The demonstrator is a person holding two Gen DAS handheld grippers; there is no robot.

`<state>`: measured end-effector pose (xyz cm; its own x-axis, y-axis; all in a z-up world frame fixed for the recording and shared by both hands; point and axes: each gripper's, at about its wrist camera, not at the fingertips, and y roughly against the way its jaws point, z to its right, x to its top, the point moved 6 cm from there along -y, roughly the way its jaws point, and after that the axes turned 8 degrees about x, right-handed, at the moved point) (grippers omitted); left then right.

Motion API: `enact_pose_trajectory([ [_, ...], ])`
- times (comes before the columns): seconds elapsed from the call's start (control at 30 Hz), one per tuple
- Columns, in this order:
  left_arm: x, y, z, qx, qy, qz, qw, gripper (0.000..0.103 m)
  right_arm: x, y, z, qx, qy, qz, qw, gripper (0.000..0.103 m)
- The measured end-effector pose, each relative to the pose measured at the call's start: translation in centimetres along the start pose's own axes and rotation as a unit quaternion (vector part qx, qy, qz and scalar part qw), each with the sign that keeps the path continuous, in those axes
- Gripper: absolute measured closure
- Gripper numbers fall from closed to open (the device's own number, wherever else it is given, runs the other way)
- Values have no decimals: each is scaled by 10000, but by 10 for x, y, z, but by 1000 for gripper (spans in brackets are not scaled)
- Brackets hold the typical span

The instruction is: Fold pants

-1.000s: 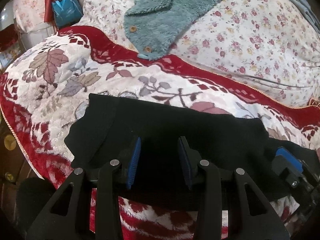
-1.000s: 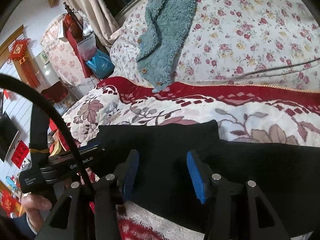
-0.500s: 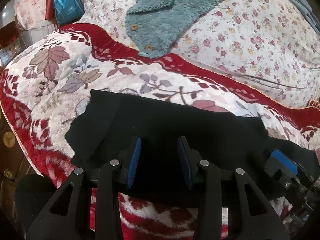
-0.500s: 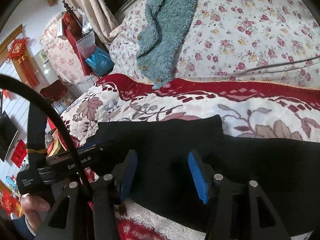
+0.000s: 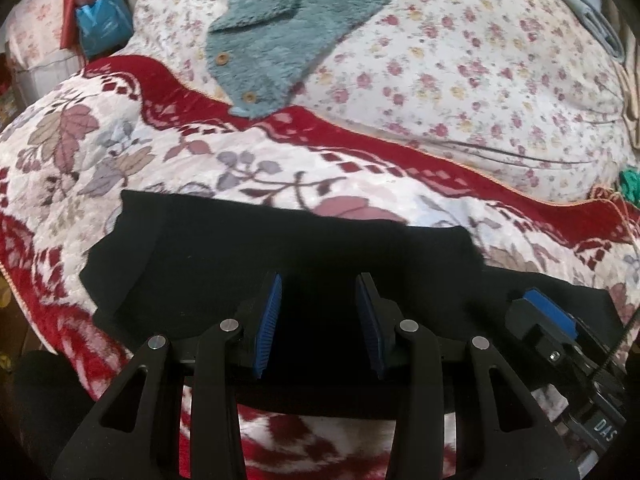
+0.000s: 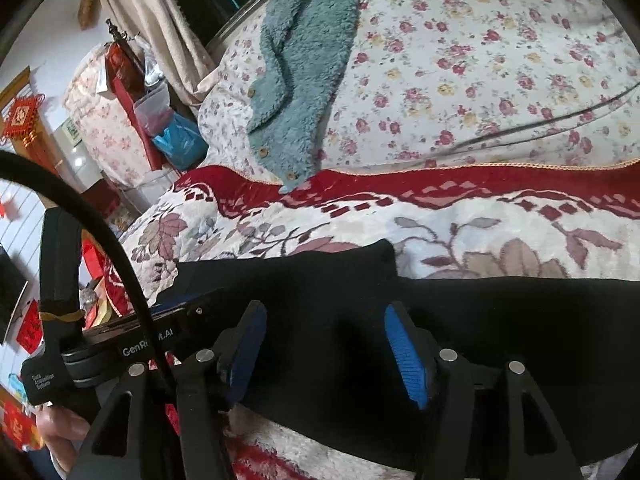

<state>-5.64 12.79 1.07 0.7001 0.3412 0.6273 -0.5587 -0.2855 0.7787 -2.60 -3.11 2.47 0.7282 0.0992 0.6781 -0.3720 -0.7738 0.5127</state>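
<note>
Item one, the black pants [image 5: 280, 248]: we find them laid flat on the near part of a plush blanket [image 5: 80, 152] of cream ground with leaf and flower figures and a deep red border, the cloth running across the width of both wrist views, with a folded upper layer whose straight far edge and right-hand corner stand out against the cream. Item two, the left gripper [image 5: 319, 322]: black frame, blue ribbed pads, poised over the folded pants; its jaws have just been opening and stand moderately apart, the black cloth lying under the gap and no fold pinched between the pads. Item three, the right gripper [image 6: 325, 352]: same build, its jaws likewise just opened and standing wider than the left pair, over the pants near their near edge; no cloth is nipped by either pad that we can make out, though black on black makes the contact hard to judge. In the left wrist view the right gripper's blue pad shows at the lower right, lying on or just above the pants. Item four, a person's hand [image 6: 60, 424] at the lower left of the right wrist view (grasping the left gripper's handle). Item five, a teal fleece garment [image 5: 288, 28] with round buttons, lying on a flowered quilt [image 5: 480, 80] beyond the blanket's red border.
</note>
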Motion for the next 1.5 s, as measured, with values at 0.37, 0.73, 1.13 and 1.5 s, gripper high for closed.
enact_pose_trajectory([
  [0.37, 3, 11, 38, -239, -328, 176, 9990, 43, -2, 28, 25, -257, -226, 155, 9993, 43],
  [0.73, -5, 11, 84, -533, -683, 121, 9962, 43, -8, 75, 75, -721, -621, 411, 9946, 42],
  [1.13, -12, 24, 165, -1305, -1265, 82, 9833, 43, -17, 137, 130, -1318, -1018, 748, 9832, 41],
  [1.5, -22, 22, 224, -1572, -1756, 10, 9718, 43, -22, 183, 173, -1728, -1365, 1021, 9701, 38],
])
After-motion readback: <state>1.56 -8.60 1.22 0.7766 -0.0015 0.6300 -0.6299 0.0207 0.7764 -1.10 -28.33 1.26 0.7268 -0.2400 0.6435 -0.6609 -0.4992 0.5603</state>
